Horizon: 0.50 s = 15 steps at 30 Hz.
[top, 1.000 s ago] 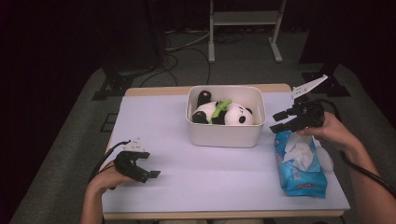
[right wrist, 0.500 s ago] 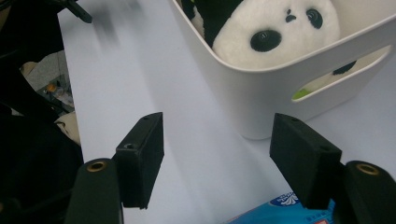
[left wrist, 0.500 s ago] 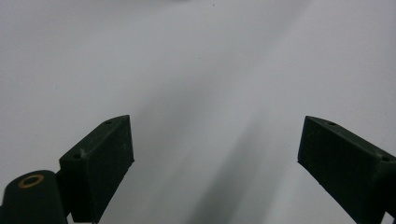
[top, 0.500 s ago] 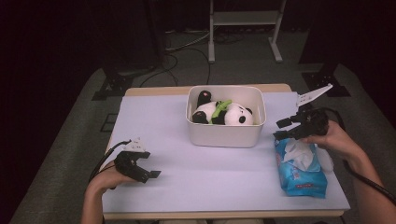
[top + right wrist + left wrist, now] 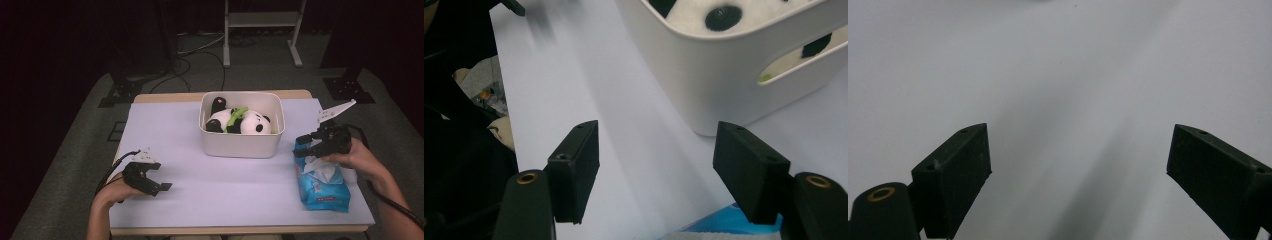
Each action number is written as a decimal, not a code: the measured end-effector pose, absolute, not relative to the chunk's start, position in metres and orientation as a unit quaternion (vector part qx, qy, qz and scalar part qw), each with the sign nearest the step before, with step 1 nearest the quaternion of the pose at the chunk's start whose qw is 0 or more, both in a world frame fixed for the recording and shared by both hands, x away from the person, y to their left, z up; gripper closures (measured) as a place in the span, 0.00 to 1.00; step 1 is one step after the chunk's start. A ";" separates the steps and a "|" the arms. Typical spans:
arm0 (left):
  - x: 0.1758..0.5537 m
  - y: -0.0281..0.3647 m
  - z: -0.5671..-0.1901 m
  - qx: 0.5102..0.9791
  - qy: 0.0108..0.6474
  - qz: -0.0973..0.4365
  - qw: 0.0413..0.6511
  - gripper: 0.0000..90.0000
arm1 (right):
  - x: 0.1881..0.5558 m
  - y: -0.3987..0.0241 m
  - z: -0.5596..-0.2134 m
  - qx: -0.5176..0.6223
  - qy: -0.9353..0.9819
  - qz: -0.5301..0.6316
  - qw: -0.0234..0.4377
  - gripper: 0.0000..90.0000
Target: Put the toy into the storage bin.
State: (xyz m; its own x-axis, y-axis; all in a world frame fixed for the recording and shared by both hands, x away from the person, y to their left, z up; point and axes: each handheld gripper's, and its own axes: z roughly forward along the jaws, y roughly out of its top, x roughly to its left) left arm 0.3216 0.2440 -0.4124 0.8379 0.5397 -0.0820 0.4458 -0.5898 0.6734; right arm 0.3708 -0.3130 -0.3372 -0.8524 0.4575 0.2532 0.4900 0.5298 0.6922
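Right claw (image 5: 306, 148), jaws wide and empty, hovers right over the blue plastic wet-wipe pack (image 5: 320, 181), long axis running toward the person; left claw (image 5: 159, 186), also open and empty, sits well apart across the desk (image 5: 200, 175).

The right gripper (image 5: 306, 145) has come down and slid toward the person — from beside the bin's (image 5: 240, 145) right wall to just over the top end of the blue wipes pack (image 5: 322, 187), above its white tissue (image 5: 320, 165)
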 end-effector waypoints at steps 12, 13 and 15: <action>0.322 0.246 -0.413 0.887 0.281 0.067 0.361 0.11 | 0.359 -0.318 -0.347 -0.274 -0.869 -0.411 0.020 0.37; 0.322 0.246 -0.413 0.887 0.282 0.067 0.361 0.11 | 0.358 -0.318 -0.348 -0.275 -0.869 -0.411 0.021 0.37; 0.322 0.246 -0.413 0.886 0.283 0.069 0.361 0.11 | 0.357 -0.320 -0.350 -0.277 -0.868 -0.412 0.020 0.37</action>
